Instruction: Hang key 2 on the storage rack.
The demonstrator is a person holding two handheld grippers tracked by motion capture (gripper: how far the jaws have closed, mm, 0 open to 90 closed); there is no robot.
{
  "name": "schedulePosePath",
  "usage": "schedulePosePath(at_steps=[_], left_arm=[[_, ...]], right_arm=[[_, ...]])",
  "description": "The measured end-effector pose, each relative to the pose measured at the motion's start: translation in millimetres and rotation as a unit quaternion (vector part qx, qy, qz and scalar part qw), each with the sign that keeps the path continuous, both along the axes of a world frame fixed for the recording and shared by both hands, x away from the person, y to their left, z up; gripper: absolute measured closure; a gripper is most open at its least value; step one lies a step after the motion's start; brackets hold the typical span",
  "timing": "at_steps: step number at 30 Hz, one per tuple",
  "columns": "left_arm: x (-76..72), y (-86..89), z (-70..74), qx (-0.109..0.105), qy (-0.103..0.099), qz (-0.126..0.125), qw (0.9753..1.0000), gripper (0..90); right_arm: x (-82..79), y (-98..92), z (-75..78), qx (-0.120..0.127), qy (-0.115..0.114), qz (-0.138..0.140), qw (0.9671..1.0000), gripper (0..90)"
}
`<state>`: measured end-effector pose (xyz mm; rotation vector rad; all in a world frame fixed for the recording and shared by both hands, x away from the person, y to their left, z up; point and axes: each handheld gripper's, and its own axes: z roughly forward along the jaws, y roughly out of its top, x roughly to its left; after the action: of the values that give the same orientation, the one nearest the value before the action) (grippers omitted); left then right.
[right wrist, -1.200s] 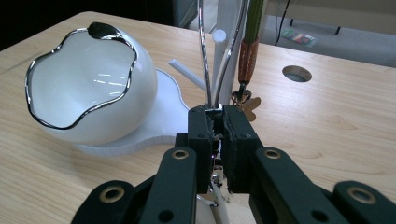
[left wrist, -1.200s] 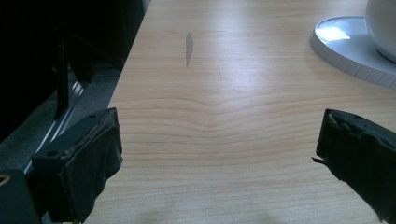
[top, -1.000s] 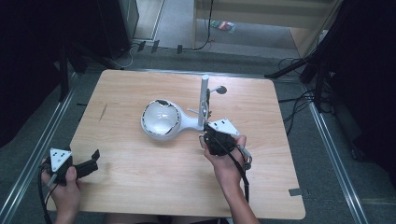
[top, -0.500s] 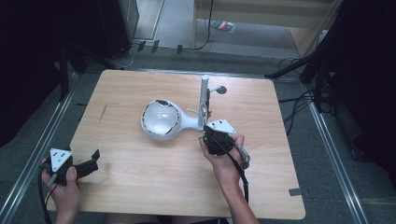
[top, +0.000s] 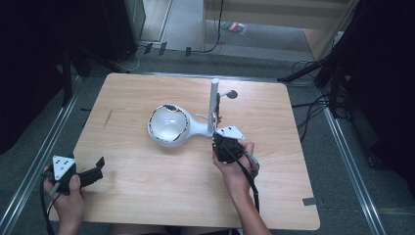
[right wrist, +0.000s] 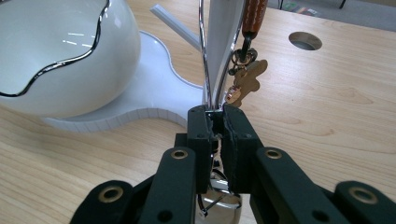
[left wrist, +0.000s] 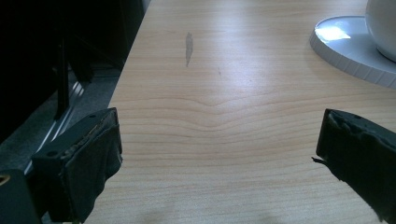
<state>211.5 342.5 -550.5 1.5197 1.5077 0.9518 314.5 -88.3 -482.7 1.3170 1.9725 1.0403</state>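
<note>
Here, one white stand with a round bowl-shaped base and upright post [top: 169,126] sits mid-table on the light wooden table [top: 147,196]. The right gripper [right wrist: 216,122], jaws pinched on one thin chrome wire loop [right wrist: 204,56], sits just beside the post, near one brown key-ring charm [right wrist: 246,80]. The left gripper [left wrist: 219,154], jaws wide and empty, rests at the table's near-left corner, well apart

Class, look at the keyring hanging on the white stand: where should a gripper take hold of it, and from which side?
Grip the thin chrome loop low down, from the person's side, as the right gripper does: it hangs upright and narrow, with the charm to one side and the stand's post behind.
</note>
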Motion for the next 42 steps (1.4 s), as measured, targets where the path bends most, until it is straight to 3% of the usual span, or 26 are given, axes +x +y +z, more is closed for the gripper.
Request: schedulePosePath(at_steps=[3,7,9,13,15,17,19,20,23,27,30,32,42], left_arm=[[0.2,0.2,0.2,0.001,0.003,-0.003,1.0,0.3],[1.9,-0.7,-0.1,0.001,0.007,-0.002,1.0,0.3],[2.3,-0.9,0.1,0.005,0.012,-0.004,0.9999,0.3],[2.8,-0.4,0.1,0.004,0.015,-0.005,0.9999,0.3],[3.1,-0.4,0.0,0.003,0.015,-0.005,0.9999,0.3],[3.3,-0.7,0.0,0.003,0.014,-0.006,0.9999,0.3],[3.2,-0.7,0.0,0.004,0.014,-0.006,0.9999,0.3],[3.1,-0.4,0.1,0.004,0.015,-0.007,0.9999,0.3],[2.7,0.0,0.2,0.002,0.015,-0.007,0.9999,0.3],[2.8,0.1,0.1,0.001,0.014,-0.007,0.9999,0.3],[2.9,0.2,0.3,0.001,0.016,-0.008,0.9998,0.3],[3.3,0.2,0.1,0.0,0.016,-0.009,0.9998,0.3],[4.4,-1.1,-0.1,0.005,0.02,-0.012,0.9997,0.3]], right_arm=[[1.3,-1.7,-1.5,-0.014,-0.008,-0.003,0.9999,77.2],[0.9,-5.3,-0.2,0.0,-0.02,0.009,0.9998,63.2],[0.1,-7.6,0.7,-0.004,-0.029,0.006,0.9995,56.4],[-0.6,-16.3,4.4,0.013,-0.05,0.001,0.9987,43.1],[-2.6,-19.5,7.2,0.003,-0.07,-0.019,0.9974,35.4],[-4.4,-21.5,10.2,-0.015,-0.076,-0.039,0.9963,31.9],[-5.3,-25.8,12.2,-0.017,-0.082,-0.05,0.9953,29.1],[-5.0,-28.9,12.7,-0.008,-0.086,-0.052,0.9949,27.5],[-3.1,-38.0,15.7,0.045,-0.061,-0.045,0.9961,14.0],[-3.9,-44.2,17.3,0.067,-0.043,-0.034,0.9962,0.2],[-5.0,-46.1,16.5,0.064,-0.039,-0.023,0.9969,0.0],[-6.6,-46.9,14.8,0.053,-0.04,-0.028,0.9974,0.0],[-12.7,-72.5,6.0,0.047,-0.04,-0.049,0.9969,0.0]])
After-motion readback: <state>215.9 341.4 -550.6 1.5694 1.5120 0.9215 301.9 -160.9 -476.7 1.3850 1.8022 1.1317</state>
